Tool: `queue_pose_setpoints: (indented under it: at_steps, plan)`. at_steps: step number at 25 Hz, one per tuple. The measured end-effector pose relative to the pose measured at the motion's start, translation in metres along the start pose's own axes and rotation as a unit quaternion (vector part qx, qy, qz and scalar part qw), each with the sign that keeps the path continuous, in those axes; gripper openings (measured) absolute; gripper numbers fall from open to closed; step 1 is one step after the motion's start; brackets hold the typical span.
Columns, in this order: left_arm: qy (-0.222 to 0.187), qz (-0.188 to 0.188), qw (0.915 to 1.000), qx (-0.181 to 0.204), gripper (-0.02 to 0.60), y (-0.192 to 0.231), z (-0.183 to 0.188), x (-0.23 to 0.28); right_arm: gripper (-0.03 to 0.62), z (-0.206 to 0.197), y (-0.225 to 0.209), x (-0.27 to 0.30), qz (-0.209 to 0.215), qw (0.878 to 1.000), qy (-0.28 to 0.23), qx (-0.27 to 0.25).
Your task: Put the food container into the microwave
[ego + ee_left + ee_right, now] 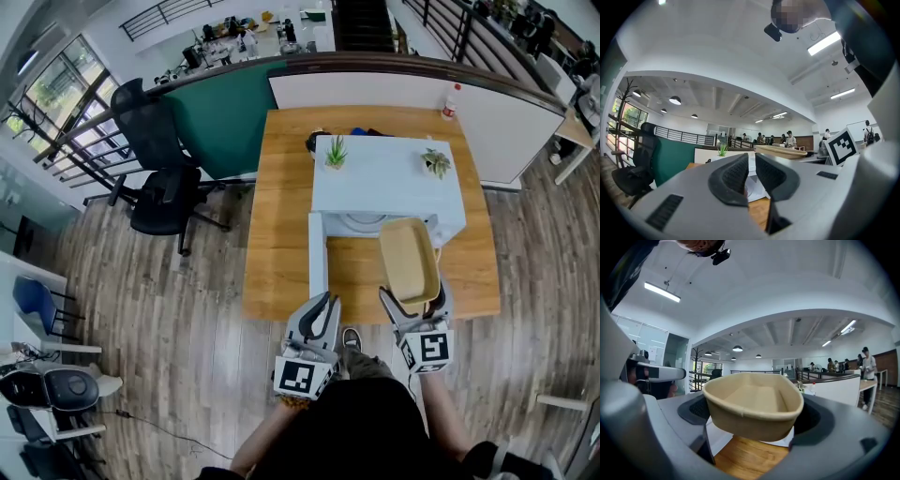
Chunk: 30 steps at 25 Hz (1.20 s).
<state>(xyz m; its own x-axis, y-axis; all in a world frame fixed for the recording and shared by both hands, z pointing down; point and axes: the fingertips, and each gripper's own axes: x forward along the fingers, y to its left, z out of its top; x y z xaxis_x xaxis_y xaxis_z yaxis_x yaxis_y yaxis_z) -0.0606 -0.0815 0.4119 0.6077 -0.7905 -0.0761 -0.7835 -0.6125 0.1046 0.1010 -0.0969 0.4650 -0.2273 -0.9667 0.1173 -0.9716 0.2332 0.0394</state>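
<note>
A tan, empty food container (409,258) is held in the air in front of the white microwave (386,178), whose door (317,255) stands open to the left. My right gripper (412,302) is shut on the food container (752,404), its jaws pressing both sides of the near end. My left gripper (321,312) hangs off the table's front edge, left of the container, shut with nothing between its pads (737,176). The microwave (752,180) shows white ahead of it.
Two small potted plants (336,153) (435,162) stand on the microwave's top. The microwave sits on a wooden table (281,234). A black office chair (159,178) stands on the floor to the left. A small bottle (452,101) is at the table's far right corner.
</note>
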Motion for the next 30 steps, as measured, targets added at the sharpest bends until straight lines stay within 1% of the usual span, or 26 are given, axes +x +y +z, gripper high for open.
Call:
queue_pose_setpoints:
  at_steps: [6, 11, 17, 23, 26, 30]
  plan:
    - [0.003, -0.009, 0.9999, 0.01, 0.06, -0.008, -0.003, 0.038, 0.532, -0.002, -0.033, 0.021, -0.003, 1.0, -0.004, 0.009]
    - [0.005, -0.012, 0.9997, 0.019, 0.051, -0.019, -0.013, 0.064, 0.532, -0.003, -0.054, 0.038, 0.009, 1.0, -0.014, 0.009]
    - [0.01, -0.003, 0.9998, 0.017, 0.043, -0.023, -0.016, 0.081, 0.532, -0.008, -0.069, 0.054, 0.029, 1.0, -0.006, 0.01]
    - [0.017, 0.001, 0.9998, 0.01, 0.035, -0.019, -0.025, 0.092, 0.532, 0.0, -0.07, 0.072, 0.049, 0.999, -0.017, 0.006]
    - [0.025, -0.001, 0.9997, 0.002, 0.035, -0.019, -0.035, 0.093, 0.532, -0.004, -0.069, 0.075, 0.047, 0.999, -0.02, -0.002]
    - [0.03, 0.0, 0.9995, -0.006, 0.035, -0.016, -0.041, 0.094, 0.532, -0.01, -0.063, 0.071, 0.04, 0.999, -0.01, -0.019]
